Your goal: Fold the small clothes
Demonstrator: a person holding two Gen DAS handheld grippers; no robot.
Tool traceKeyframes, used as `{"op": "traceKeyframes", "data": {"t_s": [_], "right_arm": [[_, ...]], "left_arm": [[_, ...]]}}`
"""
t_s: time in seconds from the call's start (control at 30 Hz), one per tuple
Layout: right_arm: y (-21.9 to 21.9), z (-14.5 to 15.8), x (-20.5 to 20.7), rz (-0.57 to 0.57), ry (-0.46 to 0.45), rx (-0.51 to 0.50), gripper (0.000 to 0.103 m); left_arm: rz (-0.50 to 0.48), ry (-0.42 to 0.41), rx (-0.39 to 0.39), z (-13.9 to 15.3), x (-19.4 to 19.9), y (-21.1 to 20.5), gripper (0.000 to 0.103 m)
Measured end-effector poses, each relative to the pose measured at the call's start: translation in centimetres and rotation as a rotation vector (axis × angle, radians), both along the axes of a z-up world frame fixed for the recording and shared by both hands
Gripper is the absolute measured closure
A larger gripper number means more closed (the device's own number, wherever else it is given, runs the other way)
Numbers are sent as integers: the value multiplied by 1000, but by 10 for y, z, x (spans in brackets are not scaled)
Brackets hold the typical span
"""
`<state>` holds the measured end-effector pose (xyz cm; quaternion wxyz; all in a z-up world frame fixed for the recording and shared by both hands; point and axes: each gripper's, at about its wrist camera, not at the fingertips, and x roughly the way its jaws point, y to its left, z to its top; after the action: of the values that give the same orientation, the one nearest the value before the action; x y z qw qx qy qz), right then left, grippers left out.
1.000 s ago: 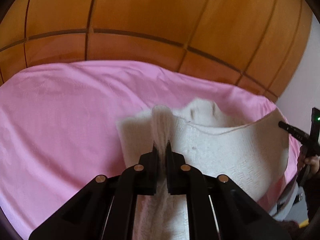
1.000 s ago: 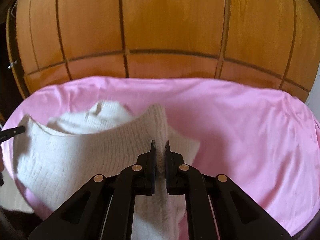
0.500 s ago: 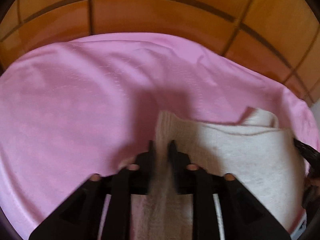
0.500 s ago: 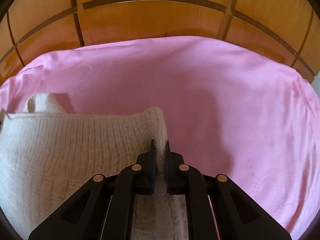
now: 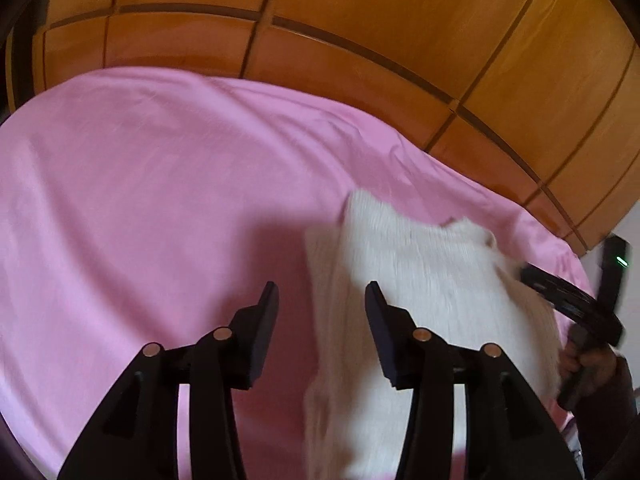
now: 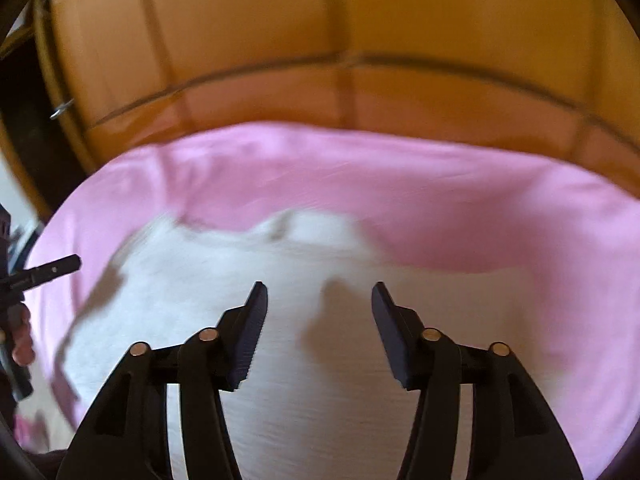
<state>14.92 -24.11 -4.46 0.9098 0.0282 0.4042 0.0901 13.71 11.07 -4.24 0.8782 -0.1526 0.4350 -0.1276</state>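
Observation:
A white knitted garment [image 5: 424, 276] lies folded on the pink sheet [image 5: 152, 184]. In the left wrist view its left edge runs down between my left gripper's [image 5: 322, 294] spread jaws, which are opening, with no pad pressing on it. My right gripper [image 6: 318, 294] hovers over the blurred white garment [image 6: 248, 280]; its jaws are opening too and grip nothing. The right gripper [image 5: 560, 292] also shows at the garment's right edge in the left wrist view. The left gripper's tip [image 6: 56, 266] pokes in at the left of the right wrist view.
The pink sheet [image 6: 460, 208] covers a bed that ends against an orange wooden panelled wall [image 5: 360, 28]. A hand [image 6: 22, 332] holds the left tool at the frame's left edge. A wide stretch of pink sheet lies left of the garment.
Both grippers were shut on the garment's upper corners; now both have let go and stand spread. The garment went from hanging to lying folded on the sheet, and both tools drew back.

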Motion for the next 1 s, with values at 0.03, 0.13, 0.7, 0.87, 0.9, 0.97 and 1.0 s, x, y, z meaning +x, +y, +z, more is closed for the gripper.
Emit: {"op": "traceKeyframes", "data": {"t_s": [0.03,0.13,0.7,0.87,0.9,0.97,1.0], "right_arm": [[12,-8,6,18,21,1,55],[36,-30,20,6,68,-38,59],[33,-24,49,-60,13,-74,101],[32,-45,61,-80,41,-56,101],[29,-46,61,-85,45,-45,101],[24,-45,59,-80,39,-14,101],[20,-44,56,-74,40,9,100]], "left_arm": [[-7,7,-5,-2,-10,4,53],[-16,25,-21,-11,-36,10,50],[-159,-57,-7,0,-22,-61,56],[-164,32,153,-27,0,-94,61],[-151,42,161,-32,2,-94,59],[-126,33,154,-36,3,-94,59],[-115,35,149,-35,1,-94,59]]}}
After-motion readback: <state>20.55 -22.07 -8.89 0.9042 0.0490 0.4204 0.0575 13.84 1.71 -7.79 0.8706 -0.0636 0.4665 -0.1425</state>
